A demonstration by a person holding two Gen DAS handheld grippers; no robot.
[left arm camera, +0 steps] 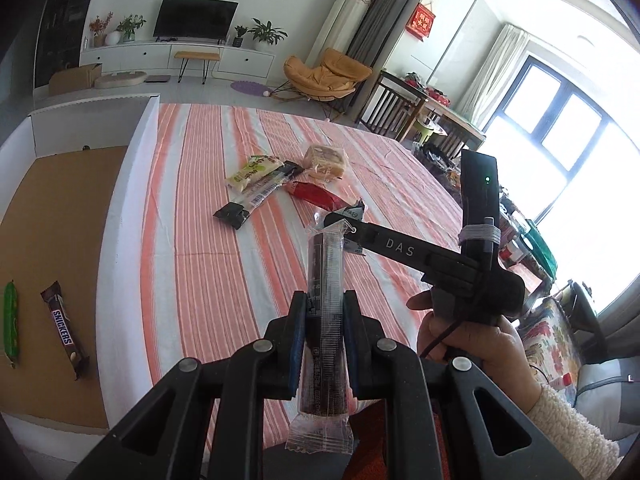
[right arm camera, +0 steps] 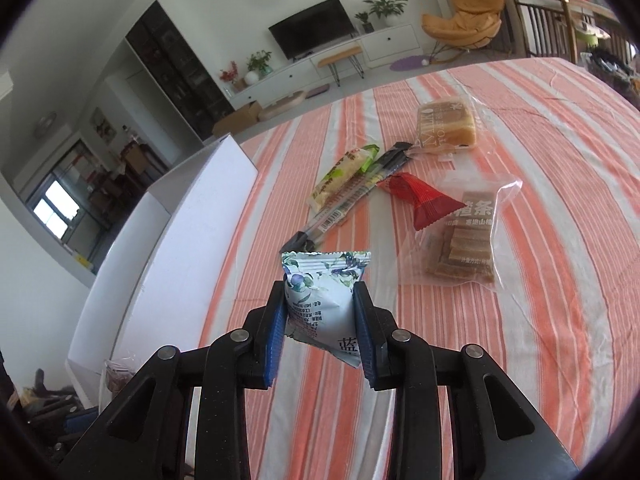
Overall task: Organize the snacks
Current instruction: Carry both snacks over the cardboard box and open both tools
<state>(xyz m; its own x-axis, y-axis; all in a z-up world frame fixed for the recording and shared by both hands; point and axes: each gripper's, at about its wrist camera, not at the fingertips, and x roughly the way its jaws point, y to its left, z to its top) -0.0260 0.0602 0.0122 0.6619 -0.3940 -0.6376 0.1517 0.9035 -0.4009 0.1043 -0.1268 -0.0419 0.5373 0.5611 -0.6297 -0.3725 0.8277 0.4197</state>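
A: What are the jaws holding above the striped cloth (right arm camera: 520, 320)?
B: The right gripper (right arm camera: 320, 312) is clamping a pale pouch (right arm camera: 320, 300); the left gripper (left arm camera: 325, 312) is pinching a dark stick (left arm camera: 326, 320).
A: And the white box (left arm camera: 132, 184)?
B: Only the left view is showing a Snickers bar (left arm camera: 64, 332) inside.

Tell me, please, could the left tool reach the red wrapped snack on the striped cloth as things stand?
Probably not yet. The left tool is already shut on a long dark snack stick, so it has no free grip. The path itself looks clear: the red wrapped snack lies uncovered on the cloth, ahead of the tool.
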